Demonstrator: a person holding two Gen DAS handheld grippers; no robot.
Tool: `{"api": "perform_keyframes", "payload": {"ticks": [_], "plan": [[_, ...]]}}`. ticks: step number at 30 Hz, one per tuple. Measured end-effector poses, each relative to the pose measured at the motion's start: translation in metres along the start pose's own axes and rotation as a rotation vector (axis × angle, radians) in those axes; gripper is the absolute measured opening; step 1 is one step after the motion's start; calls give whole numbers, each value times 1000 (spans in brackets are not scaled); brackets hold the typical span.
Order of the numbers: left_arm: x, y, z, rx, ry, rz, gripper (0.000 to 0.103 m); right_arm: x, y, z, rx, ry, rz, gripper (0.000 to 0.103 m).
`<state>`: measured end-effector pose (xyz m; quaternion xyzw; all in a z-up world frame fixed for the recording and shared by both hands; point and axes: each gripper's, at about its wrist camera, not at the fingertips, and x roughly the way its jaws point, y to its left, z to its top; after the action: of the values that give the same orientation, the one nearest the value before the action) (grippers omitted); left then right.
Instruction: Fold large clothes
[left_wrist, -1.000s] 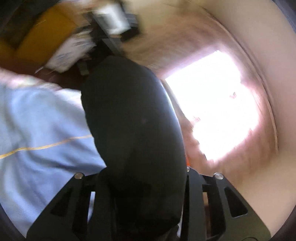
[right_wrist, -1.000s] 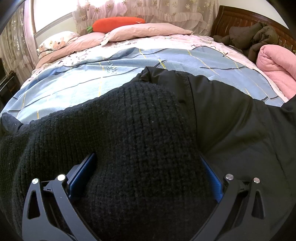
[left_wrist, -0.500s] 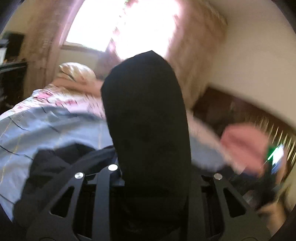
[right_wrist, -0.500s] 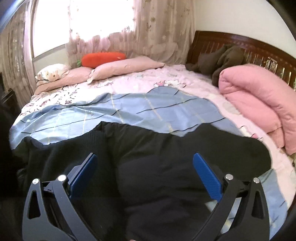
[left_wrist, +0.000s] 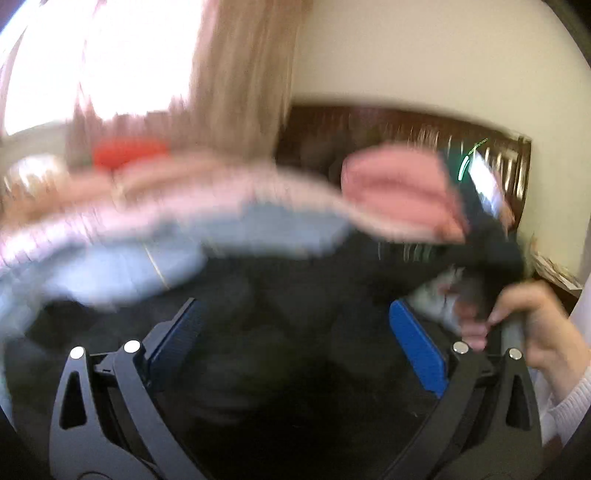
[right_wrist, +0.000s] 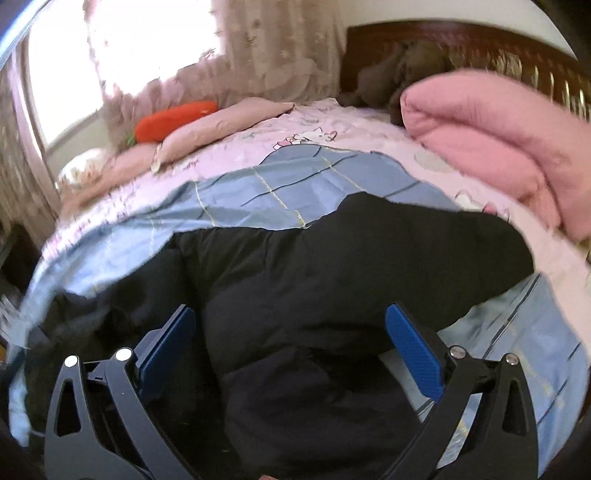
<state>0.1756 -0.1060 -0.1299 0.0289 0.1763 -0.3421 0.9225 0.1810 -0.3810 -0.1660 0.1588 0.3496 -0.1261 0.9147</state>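
Note:
A large black jacket (right_wrist: 314, 280) lies spread on the blue checked bed sheet (right_wrist: 295, 184). It also fills the lower middle of the blurred left wrist view (left_wrist: 295, 332). My right gripper (right_wrist: 290, 339) is open just above the jacket, blue pads wide apart, holding nothing. My left gripper (left_wrist: 295, 332) is open over the jacket too, with nothing between its blue pads. At the right of the left wrist view a hand (left_wrist: 535, 317) holds the other gripper's handle.
A folded pink quilt (right_wrist: 498, 136) lies at the right of the bed. Pink pillows (right_wrist: 221, 125) and a red carrot cushion (right_wrist: 173, 118) lie at the far side. A dark wooden headboard (right_wrist: 480, 48) and dark clothes (right_wrist: 402, 70) stand behind. A curtained window (right_wrist: 129, 55) is far left.
The left gripper let go of the black sleeve it held and opened, swinging toward the bed. The right gripper stayed open and lifted back from the jacket.

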Motion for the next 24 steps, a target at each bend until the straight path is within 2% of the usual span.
{"api": "perform_keyframes", "payload": {"ticks": [1, 2, 4, 5, 7, 8, 9, 10, 12, 15, 16, 17, 18, 21, 22, 24], "plan": [[-17, 6, 2, -4, -50, 29, 101, 0, 0, 0, 8, 2, 3, 102], [-36, 28, 10, -35, -99, 95, 101, 1, 2, -1, 2, 4, -5, 102], [-55, 69, 16, -104, -112, 261, 101, 3, 10, -2, -18, 1, -16, 102], [-61, 101, 15, -165, -85, 413, 101, 4, 15, -4, -33, 0, -13, 102], [-63, 153, 3, -282, -13, 629, 101, 7, 37, -10, -82, 8, 12, 102], [-64, 185, -13, -371, 46, 738, 101, 8, 48, -13, -104, 13, 24, 102], [-65, 206, -27, -434, 79, 781, 101, 9, 56, -17, -117, 17, 41, 102], [-70, 222, -43, -497, 104, 794, 101, 9, 67, -21, -126, 24, 74, 102], [-69, 255, -86, -633, 144, 767, 101, 6, 87, -28, -129, 33, 152, 102], [-60, 280, -147, -806, 229, 739, 101, -2, 125, -41, -147, 32, 262, 102], [-59, 282, -165, -851, 237, 706, 101, -6, 142, -45, -160, 30, 306, 102], [-61, 284, -178, -908, 209, 668, 101, -10, 165, -52, -179, 20, 375, 102], [-67, 283, -180, -914, 175, 666, 101, -13, 181, -55, -195, 16, 405, 102], [-62, 281, -179, -892, 187, 692, 101, -30, 246, -74, -340, -70, 323, 102], [-60, 277, -178, -885, 188, 699, 101, -40, 264, -82, -392, -125, 273, 102], [-57, 276, -176, -879, 188, 703, 101, -61, 283, -95, -413, -243, 238, 102]]}}
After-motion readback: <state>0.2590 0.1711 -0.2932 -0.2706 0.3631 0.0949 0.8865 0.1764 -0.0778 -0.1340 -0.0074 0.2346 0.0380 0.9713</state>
